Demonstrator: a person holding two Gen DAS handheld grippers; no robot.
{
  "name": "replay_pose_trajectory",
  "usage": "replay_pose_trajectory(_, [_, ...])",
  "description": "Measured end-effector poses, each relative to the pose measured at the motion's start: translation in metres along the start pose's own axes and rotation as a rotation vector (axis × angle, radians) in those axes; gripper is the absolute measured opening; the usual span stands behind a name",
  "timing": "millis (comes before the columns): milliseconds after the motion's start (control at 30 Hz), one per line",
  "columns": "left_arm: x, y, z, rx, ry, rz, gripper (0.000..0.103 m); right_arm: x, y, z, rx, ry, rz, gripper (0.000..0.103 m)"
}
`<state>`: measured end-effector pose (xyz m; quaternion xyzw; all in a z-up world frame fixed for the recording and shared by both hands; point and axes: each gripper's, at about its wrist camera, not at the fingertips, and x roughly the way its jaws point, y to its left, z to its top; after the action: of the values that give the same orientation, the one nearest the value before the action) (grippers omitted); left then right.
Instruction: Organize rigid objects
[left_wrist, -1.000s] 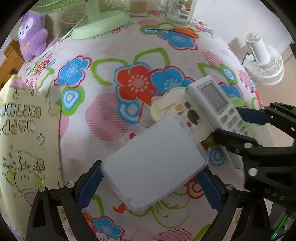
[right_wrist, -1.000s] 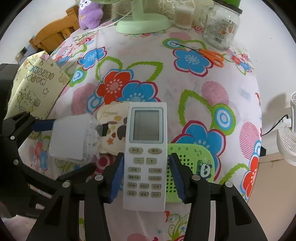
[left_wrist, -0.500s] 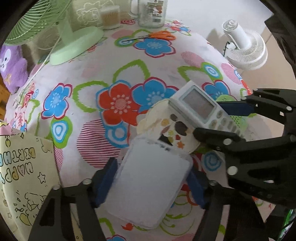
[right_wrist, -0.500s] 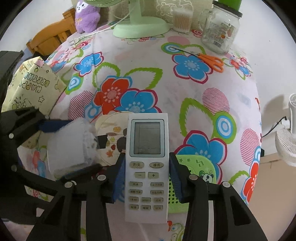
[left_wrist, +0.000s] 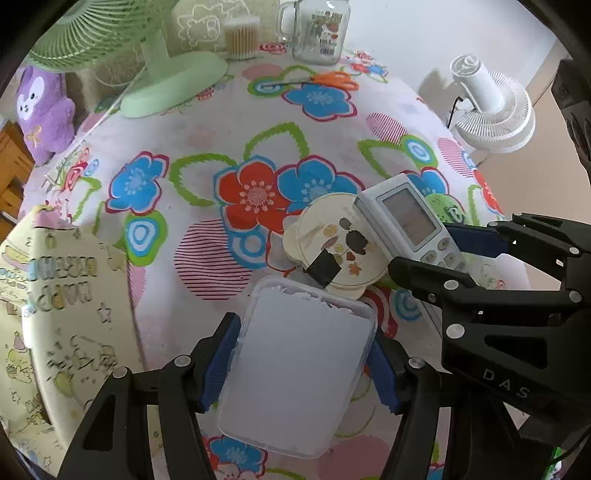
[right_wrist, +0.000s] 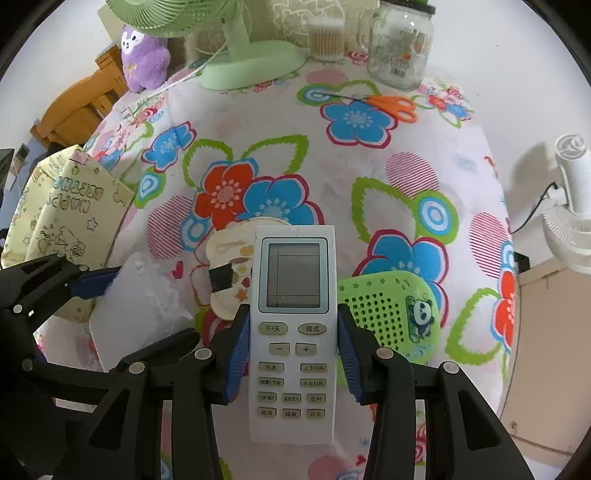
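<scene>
Here, label by label:
Plastic box (left_wrist: 299, 373): lidded, contents unseen; clamped by left gripper (left_wrist: 304, 365), jaws closing.
Remote (right_wrist: 293, 332): pinched by right gripper (right_wrist: 291, 354).
Bag (right_wrist: 70, 206): "HAPPY BIRTHDAY".

White wall (right_wrist: 498, 55) — wooden chair (right_wrist: 77, 107) beside floral-clothed table (right_wrist: 369, 177).

A flowered cloth covers the table (right_wrist: 461, 155). At its far edge a green fan (right_wrist: 255, 59) stands on its oval base, its cord trailing toward the left edge. Just right of the base is a tub of swabs (right_wrist: 327, 40), then a glass jar (right_wrist: 400, 48) with a printed label. A purple plush (right_wrist: 144, 59) sits at the far left corner, a wooden chair (right_wrist: 77, 107) behind it. A pale yellow birthday bag (left_wrist: 62, 295) hangs at the left edge. Beyond the right edge stands a white fan (left_wrist: 487, 107).
</scene>
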<state>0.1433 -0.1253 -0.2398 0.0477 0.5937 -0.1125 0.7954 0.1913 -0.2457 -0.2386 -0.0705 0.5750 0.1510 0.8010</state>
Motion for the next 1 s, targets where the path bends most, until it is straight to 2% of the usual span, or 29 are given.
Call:
replay_pose_trajectory(533, [-0.063, -0.004, 0.0, 0.033, -0.1, -0.009, 0.067, -0.072, 0.021, 0.0, 0.051, -0.094, -0.066, 0.046])
replay_pose_trajectory(1000, [-0.116, 0.009, -0.008, 0.05, -0.177, 0.002, 0.067, -0.121, 0.052, 0.003, 0.06, -0.173, -0.078, 0.046])
